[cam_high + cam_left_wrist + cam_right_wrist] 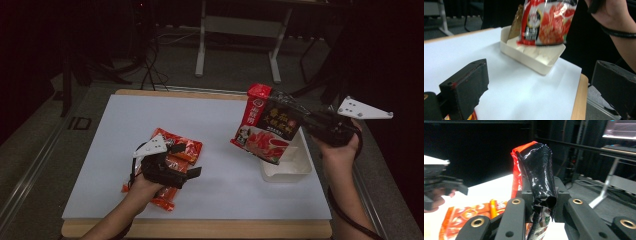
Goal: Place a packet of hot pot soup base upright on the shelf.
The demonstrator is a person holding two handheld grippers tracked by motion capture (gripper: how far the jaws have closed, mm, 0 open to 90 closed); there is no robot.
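Observation:
A red and black food packet point(267, 125) hangs tilted above a shallow cream tray point(300, 167) at the table's right. My right gripper point(306, 121) is shut on its right edge; in the right gripper view the crumpled packet point(536, 170) is pinched between the jaws of that gripper point(541, 203). Several orange packets point(192, 148) lie in a pile at the left front. My left gripper point(189, 160) hovers just over them, open with nothing between its jaws. The left gripper view looks between its wide-apart jaws point(541, 96) toward the tray point(534, 63) and the hanging packet point(546, 22).
A white board point(125, 130) covers the wooden table point(200, 229), whose right edge point(579, 100) drops off just beyond the tray. A desk frame with white legs point(202, 45) stands behind the table in a dark room. The orange packets point(464, 217) lie left of the right gripper's jaws.

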